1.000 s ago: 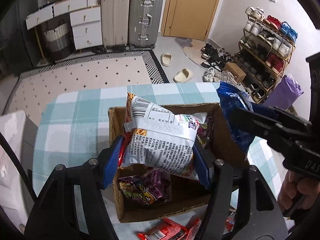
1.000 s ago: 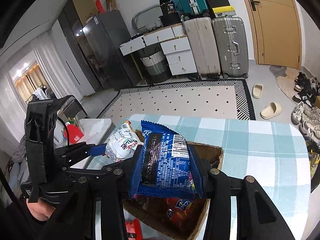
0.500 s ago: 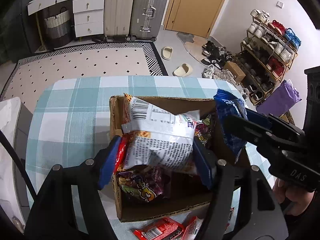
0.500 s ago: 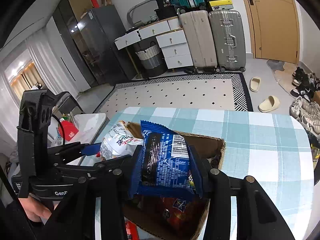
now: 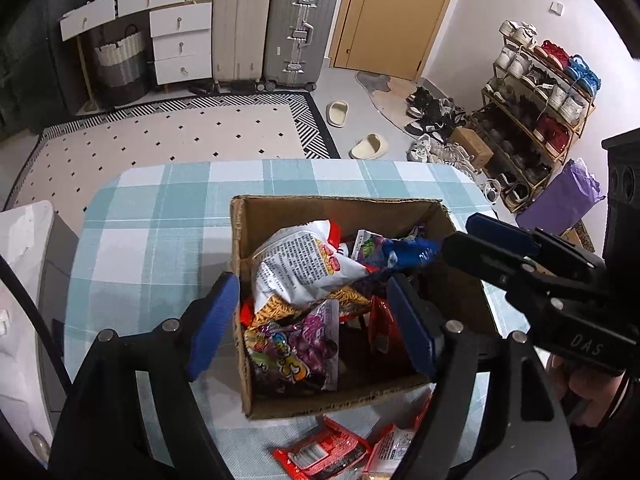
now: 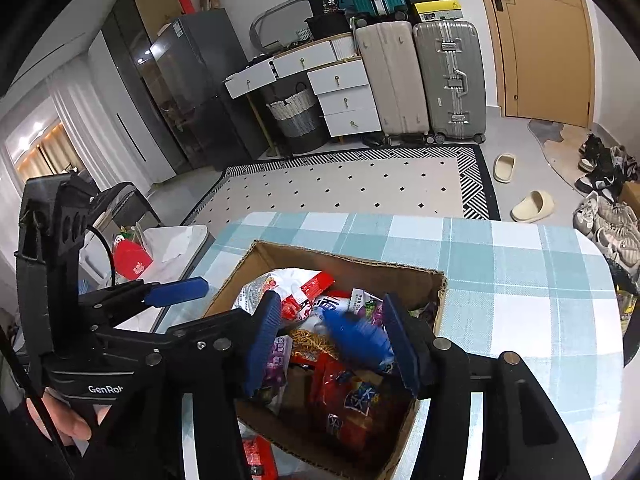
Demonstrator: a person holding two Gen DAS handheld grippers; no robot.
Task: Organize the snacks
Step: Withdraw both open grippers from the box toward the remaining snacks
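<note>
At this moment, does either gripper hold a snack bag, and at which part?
Nothing is held. The left gripper and right gripper have just been opening; the white printed bag and blue foil bag lie loose in the brown cardboard box.

Even, dim-ish indoor light, soft shadows. Warm glow at 9 o'clock in right view. Heavy fisheye bending, black vignette at corners. Motion-blurred blue packet (image 6: 358,338); rest sharp.

This is a room in a home. Two suitcases (image 5: 272,28) stand by a wooden door (image 5: 392,16). A rack full of shoes (image 5: 536,108) is by the wall, slippers (image 5: 370,147) lie on the floor, and a spotted rug (image 5: 160,140) covers it. A desk with a checked cloth (image 5: 160,216) stands near.
</note>
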